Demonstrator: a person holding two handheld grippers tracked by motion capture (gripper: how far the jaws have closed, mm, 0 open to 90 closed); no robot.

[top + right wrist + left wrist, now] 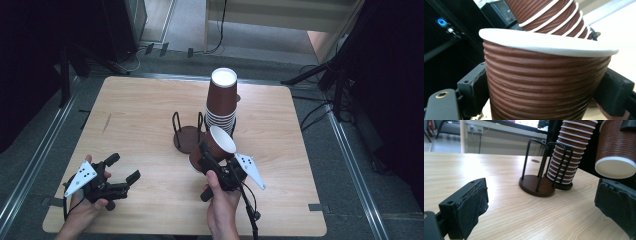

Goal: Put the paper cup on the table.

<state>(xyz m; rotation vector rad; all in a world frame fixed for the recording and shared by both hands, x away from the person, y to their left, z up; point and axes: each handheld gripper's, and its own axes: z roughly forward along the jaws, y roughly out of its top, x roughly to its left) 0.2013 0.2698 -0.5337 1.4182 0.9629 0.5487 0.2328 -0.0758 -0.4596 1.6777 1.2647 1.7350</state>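
Pinching a ribbed brown cup (216,146) in the right gripper (212,161), aloft just before the empty holder (187,138); could crush under squeeze or clip the stack (221,102); left gripper (122,169) agape, idle

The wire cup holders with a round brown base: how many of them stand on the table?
2. The empty holder stands near the table's middle. The second holder is just beside it and carries the cup stack, which hides most of it.

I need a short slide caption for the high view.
Right gripper holds a brown cup near the cup stack; left gripper open.
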